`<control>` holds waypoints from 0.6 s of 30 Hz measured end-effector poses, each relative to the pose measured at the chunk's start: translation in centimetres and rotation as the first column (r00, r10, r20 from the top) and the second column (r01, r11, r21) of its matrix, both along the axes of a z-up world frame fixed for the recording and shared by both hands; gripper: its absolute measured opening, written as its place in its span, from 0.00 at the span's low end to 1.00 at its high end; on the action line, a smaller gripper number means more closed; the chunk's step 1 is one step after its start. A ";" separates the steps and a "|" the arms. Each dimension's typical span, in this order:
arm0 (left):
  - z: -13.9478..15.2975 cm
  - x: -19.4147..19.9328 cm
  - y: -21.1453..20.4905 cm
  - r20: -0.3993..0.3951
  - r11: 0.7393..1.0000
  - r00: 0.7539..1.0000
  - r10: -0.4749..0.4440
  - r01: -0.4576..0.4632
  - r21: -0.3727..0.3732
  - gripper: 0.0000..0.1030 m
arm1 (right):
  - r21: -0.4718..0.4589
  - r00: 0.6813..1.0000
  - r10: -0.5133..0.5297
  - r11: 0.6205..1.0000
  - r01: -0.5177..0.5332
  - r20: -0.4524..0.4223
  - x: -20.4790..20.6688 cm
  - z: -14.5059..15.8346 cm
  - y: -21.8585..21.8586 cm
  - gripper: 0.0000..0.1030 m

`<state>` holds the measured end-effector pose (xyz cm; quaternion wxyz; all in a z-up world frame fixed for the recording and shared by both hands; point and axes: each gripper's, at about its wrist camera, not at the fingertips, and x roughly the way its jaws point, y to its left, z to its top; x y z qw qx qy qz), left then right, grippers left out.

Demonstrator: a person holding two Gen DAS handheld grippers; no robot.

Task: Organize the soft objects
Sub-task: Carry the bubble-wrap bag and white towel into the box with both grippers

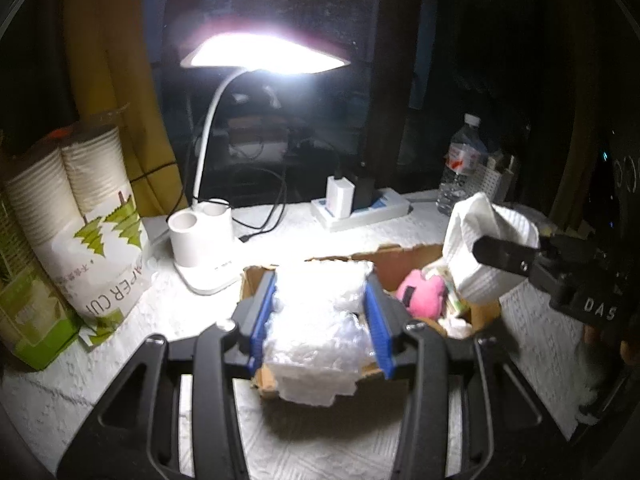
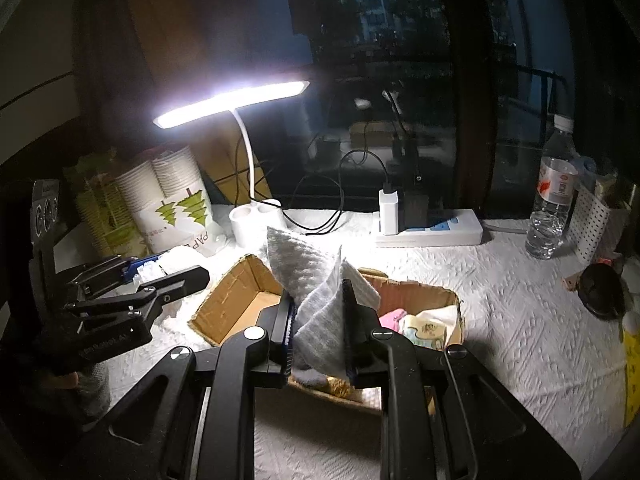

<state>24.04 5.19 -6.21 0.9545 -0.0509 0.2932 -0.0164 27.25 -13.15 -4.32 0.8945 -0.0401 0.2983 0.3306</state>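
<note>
My left gripper [image 1: 320,280] is shut on a wad of clear bubble wrap [image 1: 316,332], held over the left half of an open cardboard box [image 1: 412,260]. A pink plush toy [image 1: 424,292] and other soft items lie in the box's right half. My right gripper [image 2: 318,296] is shut on a folded grey-white cloth [image 2: 312,276] above the same cardboard box [image 2: 236,296], whose left part shows a bare floor. In the left wrist view the right gripper [image 1: 504,256] shows at right with the white cloth [image 1: 476,240]. The left gripper [image 2: 160,270] appears left of the box in the right wrist view.
A lit desk lamp [image 1: 204,248] stands behind the box. Paper cup packs [image 1: 80,216] sit at far left, a power strip with chargers [image 2: 428,228] at the back. A water bottle [image 2: 552,204], a white pegboard [image 2: 592,224] and a dark round object [image 2: 604,292] are at right.
</note>
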 end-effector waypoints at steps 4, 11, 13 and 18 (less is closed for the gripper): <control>-0.7 1.1 0.6 -0.009 1.000 1.000 0.019 -0.019 -0.024 0.42 | -0.014 1.000 -0.001 1.000 0.001 -0.004 1.0 -0.6 0.7 0.20; -2.6 3.3 1.4 -0.042 0.999 0.999 0.029 -0.031 -0.043 0.42 | -0.054 1.000 -0.008 0.998 0.008 -0.011 2.9 -2.3 2.3 0.20; -3.2 3.9 1.5 -0.057 0.998 0.998 0.028 -0.031 -0.048 0.42 | -0.066 1.000 -0.013 0.998 0.012 -0.017 3.4 -3.0 2.7 0.20; -4.5 5.0 1.6 -0.088 0.998 0.996 0.020 -0.026 -0.062 0.42 | -0.093 0.999 -0.012 0.996 0.009 -0.037 4.5 -4.7 3.5 0.20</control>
